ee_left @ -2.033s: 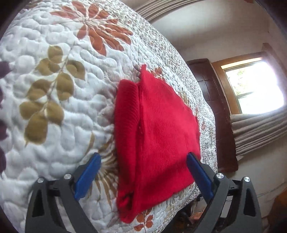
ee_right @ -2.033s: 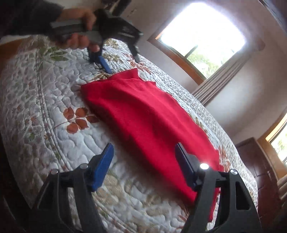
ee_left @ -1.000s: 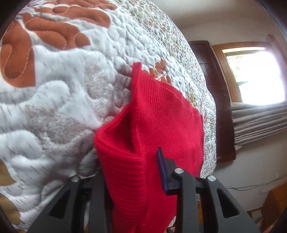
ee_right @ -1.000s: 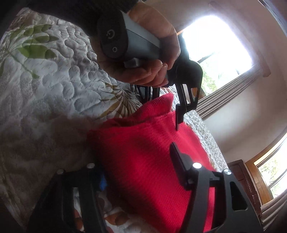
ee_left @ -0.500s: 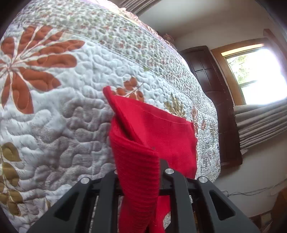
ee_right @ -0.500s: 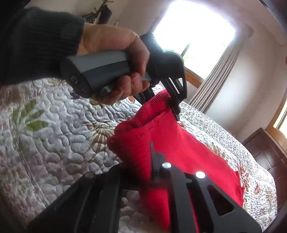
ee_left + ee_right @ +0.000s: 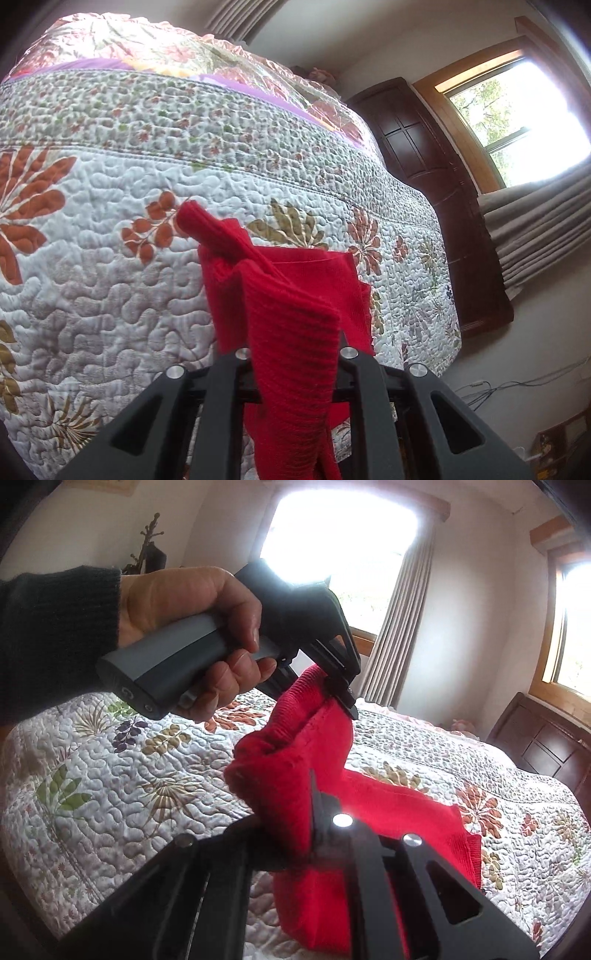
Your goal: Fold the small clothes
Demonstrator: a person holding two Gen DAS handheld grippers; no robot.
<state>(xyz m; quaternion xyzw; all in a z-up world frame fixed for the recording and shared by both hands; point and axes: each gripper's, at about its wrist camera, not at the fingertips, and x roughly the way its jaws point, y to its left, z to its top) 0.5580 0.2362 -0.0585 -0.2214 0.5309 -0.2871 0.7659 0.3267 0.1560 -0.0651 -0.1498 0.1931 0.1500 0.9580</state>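
The bed (image 7: pixel 110 794) is covered edge to edge by a white quilted bedspread (image 7: pixel 110 295) printed with rust, olive and purple leaf motifs and a band of small flowers. A red knitted garment (image 7: pixel 406 812) lies partly on the bedspread, its far portion flat, its near end raised off it.

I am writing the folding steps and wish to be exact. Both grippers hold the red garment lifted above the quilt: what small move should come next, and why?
Probably carry the lifted edge forward over the part lying flat: the left gripper and right gripper are both shut on the red garment, whose far half rests on the quilt.
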